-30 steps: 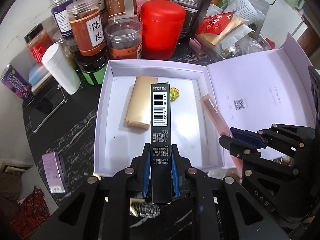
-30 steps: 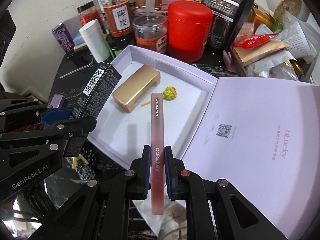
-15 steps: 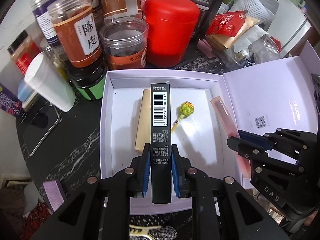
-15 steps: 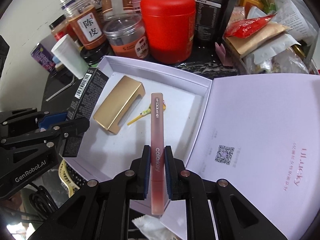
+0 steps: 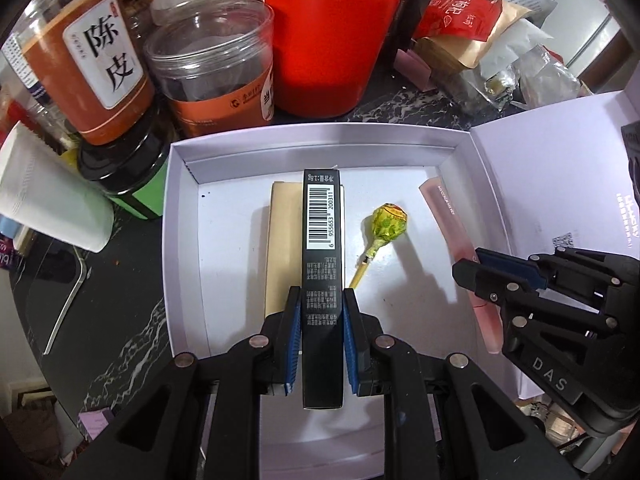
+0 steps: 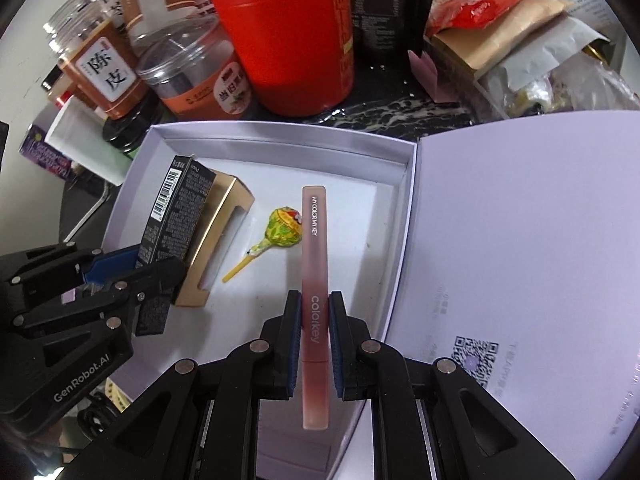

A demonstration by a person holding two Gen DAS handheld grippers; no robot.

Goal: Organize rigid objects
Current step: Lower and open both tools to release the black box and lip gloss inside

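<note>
My left gripper (image 5: 322, 304) is shut on a long black box with a barcode (image 5: 323, 240) and holds it over the open lavender box (image 5: 312, 140), above a gold box (image 5: 280, 240). My right gripper (image 6: 314, 308) is shut on a pink Colorkey tube (image 6: 315, 264) and holds it over the right part of the lavender box (image 6: 280, 138). A lollipop in a green wrapper (image 5: 386, 224) lies on the box floor between the two; it also shows in the right wrist view (image 6: 282, 228). The black box (image 6: 172, 216) and gold box (image 6: 218, 236) show at left there.
The box lid (image 6: 540, 240) lies open to the right. Behind the box stand a red canister (image 5: 332, 32), clear jars (image 5: 212, 64) and a brown-filled jar (image 5: 84, 60). A white cup (image 5: 48, 200) lies at left. Bags and packets (image 5: 472, 24) crowd the back right.
Both grippers have moved forward and lower over the lavender box with their objects still held. The jars and canister look closer.
</note>
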